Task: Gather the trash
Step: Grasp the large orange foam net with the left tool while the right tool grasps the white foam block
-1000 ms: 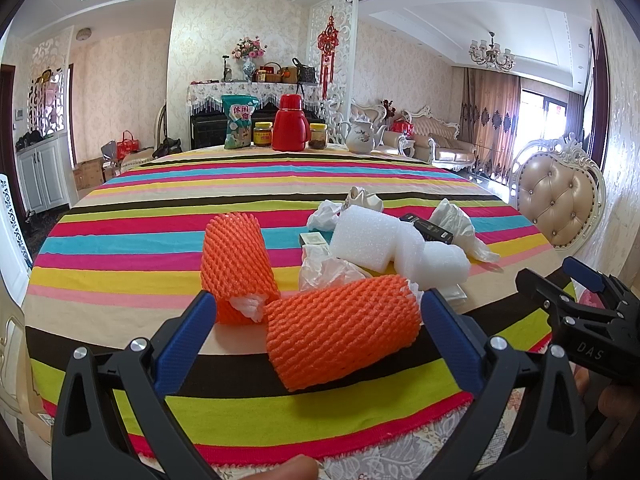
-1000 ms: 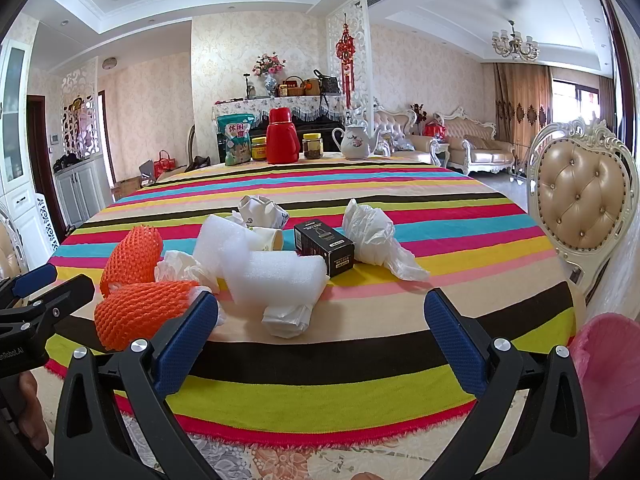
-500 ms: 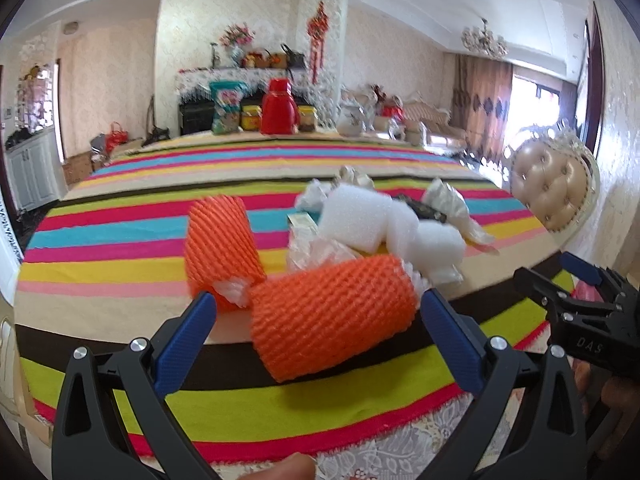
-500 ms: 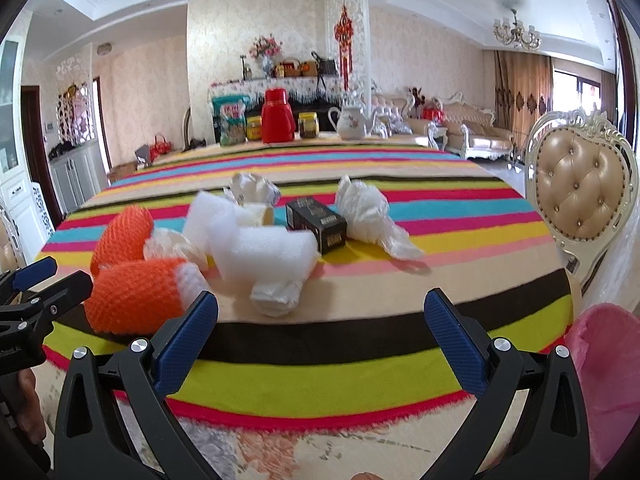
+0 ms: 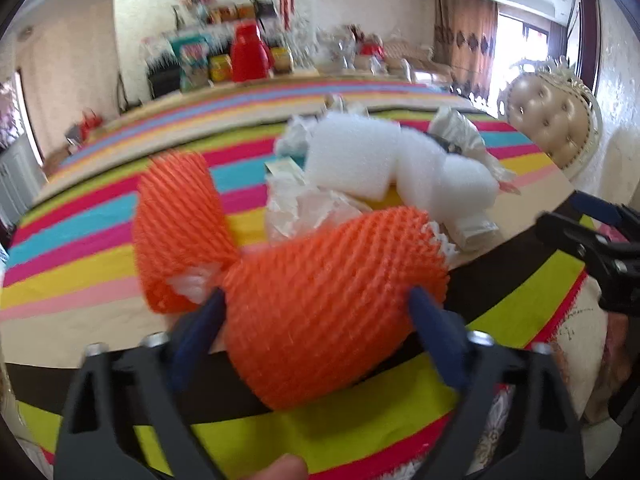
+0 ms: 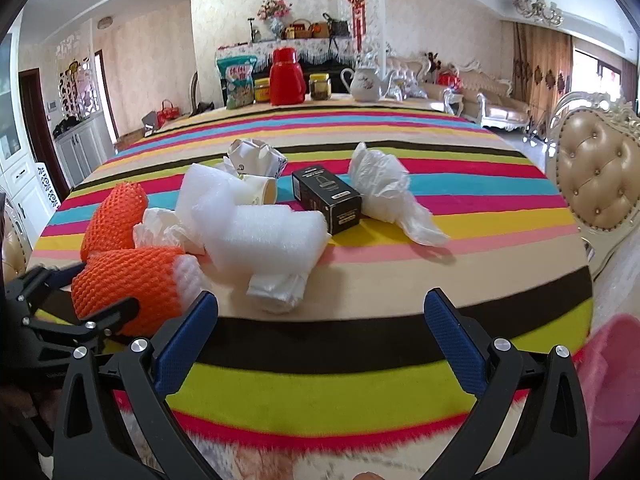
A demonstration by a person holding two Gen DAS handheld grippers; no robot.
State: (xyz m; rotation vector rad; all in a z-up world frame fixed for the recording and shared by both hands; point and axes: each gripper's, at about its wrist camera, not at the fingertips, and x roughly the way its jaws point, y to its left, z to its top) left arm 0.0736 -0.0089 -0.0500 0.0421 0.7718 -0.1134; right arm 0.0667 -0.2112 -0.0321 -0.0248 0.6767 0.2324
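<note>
Left gripper [image 5: 316, 312] low over the near edge of the surface [image 6: 360, 384], which is covered in a striped cloth. Jaws closing, one blue pad on each side of the near orange net sleeve [image 5: 332, 304]. Pads sit right at the sleeve's flanks; the left wrist view is blurred and I cannot tell whether they press it yet. The sleeve lies on its side across the dark and yellow-green stripes. White foam pokes from its right end.

Second orange sleeve [image 5: 180, 232] just behind and left of the first, tilted, touching it at the lower corner.

Right gripper [image 6: 320, 336] near the surface edge, jaws wide apart, nothing between them, only bare cloth ahead.

Trash pile, mid-surface:
- white foam roll [image 6: 260, 236] just right of the near sleeve, a folded white packet [image 6: 276, 292] at its near end
- crumpled tissue [image 6: 160, 224] between the two sleeves and the foam
- paper cup [image 6: 260, 190] lying on its side behind the foam
- black box [image 6: 328, 200] right of the foam
- crumpled clear bag [image 6: 392, 196] touching the box's right side

Far edge of surface: red flask [image 6: 286, 76], jars, a green packet, a white teapot [image 6: 366, 82]. Padded chair [image 6: 600, 184] at right. Something pink [image 6: 612, 380] at lower right, below the surface edge; cannot tell what.
</note>
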